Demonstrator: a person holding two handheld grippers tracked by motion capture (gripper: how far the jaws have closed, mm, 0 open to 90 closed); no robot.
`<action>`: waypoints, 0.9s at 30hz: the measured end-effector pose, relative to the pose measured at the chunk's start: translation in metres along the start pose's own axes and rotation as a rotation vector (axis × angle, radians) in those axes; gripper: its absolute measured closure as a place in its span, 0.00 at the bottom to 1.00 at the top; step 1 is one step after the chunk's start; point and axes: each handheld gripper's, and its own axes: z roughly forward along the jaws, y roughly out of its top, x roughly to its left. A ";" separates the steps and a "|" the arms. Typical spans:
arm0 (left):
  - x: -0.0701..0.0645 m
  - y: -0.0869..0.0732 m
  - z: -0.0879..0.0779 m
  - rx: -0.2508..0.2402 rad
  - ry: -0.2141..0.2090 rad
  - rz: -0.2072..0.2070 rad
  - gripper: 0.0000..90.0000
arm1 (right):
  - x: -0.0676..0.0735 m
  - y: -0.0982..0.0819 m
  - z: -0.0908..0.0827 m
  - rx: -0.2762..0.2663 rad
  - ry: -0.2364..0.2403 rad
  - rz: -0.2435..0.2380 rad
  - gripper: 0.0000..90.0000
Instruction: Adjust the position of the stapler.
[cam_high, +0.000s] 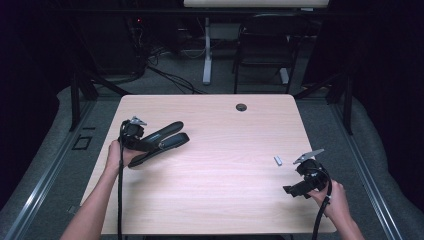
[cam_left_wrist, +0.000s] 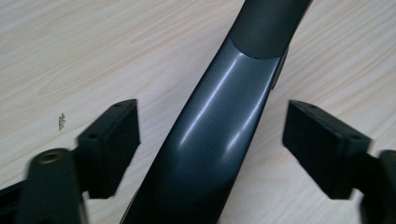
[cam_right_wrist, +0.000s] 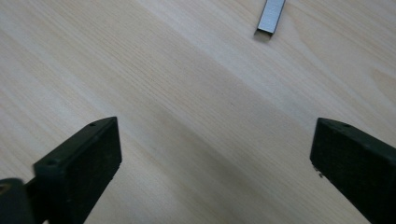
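Observation:
A black glossy stapler (cam_high: 167, 138) lies on the left part of the light wooden table (cam_high: 225, 200), its long body angled up to the right. My left gripper (cam_high: 145, 144) reaches over its near end. In the left gripper view the stapler (cam_left_wrist: 243, 56) runs up between the two pads (cam_left_wrist: 112, 144), with a gap on each side, so the left gripper (cam_left_wrist: 212, 126) is open. A small silver strip of staples (cam_high: 278, 160) lies at the right. My right gripper (cam_high: 295, 190) stands open just short of the staples (cam_right_wrist: 271, 14), with bare wood between its jaws.
A dark round cable hole (cam_high: 241, 107) sits near the table's far edge. Beyond the table stand a black chair (cam_high: 265, 45) and a white desk leg (cam_high: 206, 50) on a grey floor with loose cables.

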 end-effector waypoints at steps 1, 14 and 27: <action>0.000 0.000 0.000 0.000 0.000 0.000 0.29 | 0.000 0.000 0.000 0.000 0.000 0.000 0.03; -0.003 0.000 0.006 0.028 -0.001 0.019 0.41 | 0.001 0.000 0.000 0.004 0.003 -0.002 0.04; -0.009 -0.001 0.000 0.063 -0.060 0.070 0.50 | 0.002 0.000 0.000 0.004 0.003 -0.005 0.04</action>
